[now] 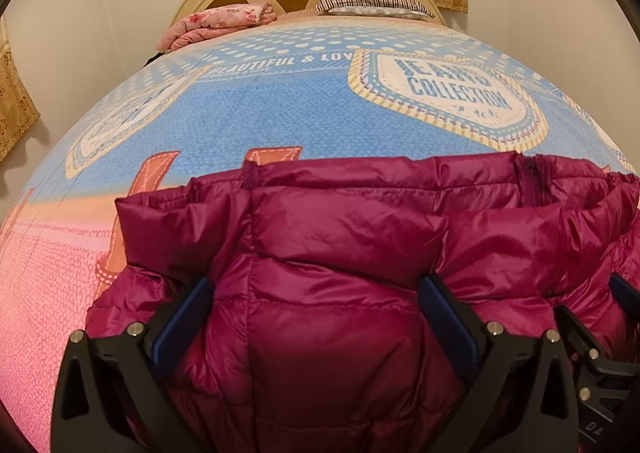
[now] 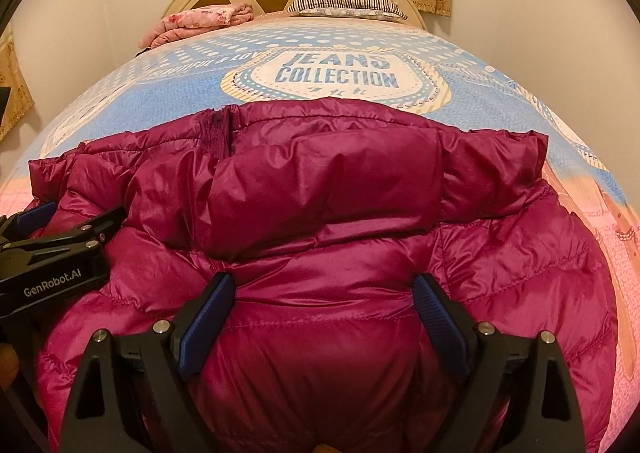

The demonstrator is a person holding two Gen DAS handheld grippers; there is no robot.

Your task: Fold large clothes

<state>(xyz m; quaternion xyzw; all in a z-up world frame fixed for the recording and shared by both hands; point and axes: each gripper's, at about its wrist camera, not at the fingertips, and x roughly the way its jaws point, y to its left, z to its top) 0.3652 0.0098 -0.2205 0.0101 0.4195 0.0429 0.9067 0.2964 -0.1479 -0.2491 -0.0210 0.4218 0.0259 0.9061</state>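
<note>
right wrist view: glossy magenta puffer jacket [image 2: 320,213] lies bunched under both wide-spread hand-held grippers [image 2: 324,293].

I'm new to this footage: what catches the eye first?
A shiny magenta puffer jacket fills the foreground, lying on a bed with a blue and pink "JEANS COLLECTION" sheet. Both open hand-held grippers, left and right, straddle its near edge.

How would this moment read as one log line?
puffy magenta quilted jacket: on bed | left gripper: open | right gripper: open
</note>
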